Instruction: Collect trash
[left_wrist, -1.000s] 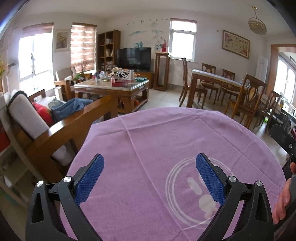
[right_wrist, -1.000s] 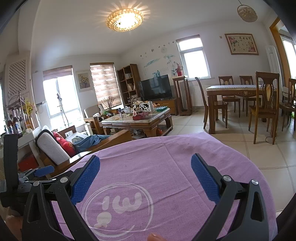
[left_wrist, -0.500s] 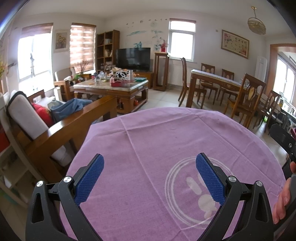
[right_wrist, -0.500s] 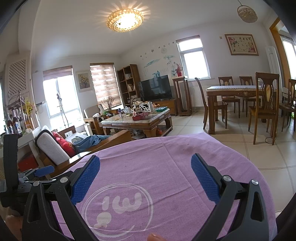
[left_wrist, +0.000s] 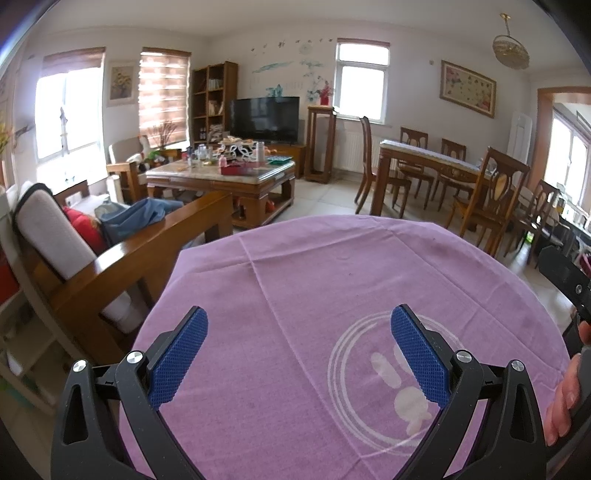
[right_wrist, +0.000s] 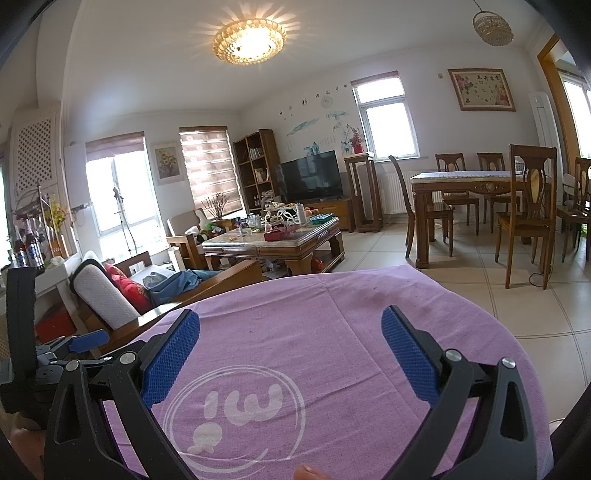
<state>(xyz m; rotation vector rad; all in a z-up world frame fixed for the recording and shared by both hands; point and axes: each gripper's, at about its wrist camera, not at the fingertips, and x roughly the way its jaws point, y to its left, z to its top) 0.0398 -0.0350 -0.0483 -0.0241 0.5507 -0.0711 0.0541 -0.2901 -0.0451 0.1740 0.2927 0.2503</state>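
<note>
While held over purple tablecloth (left_wrist: 332, 280) with white circular logo (left_wrist: 391, 384), left gripper (left_wrist: 299, 354) spread wide, blue pads (left_wrist: 177, 358) apart, nothing between. Right gripper (right_wrist: 290, 350) likewise spread and unloaded above same cloth; fingers of a hand (left_wrist: 561, 398) seen at right edge of left wrist view. No trash or bin made out on cloth; farther off, cluttered coffee table (right_wrist: 273, 240) carrying a red tray (right_wrist: 279, 233), contents too small to tell.
</note>
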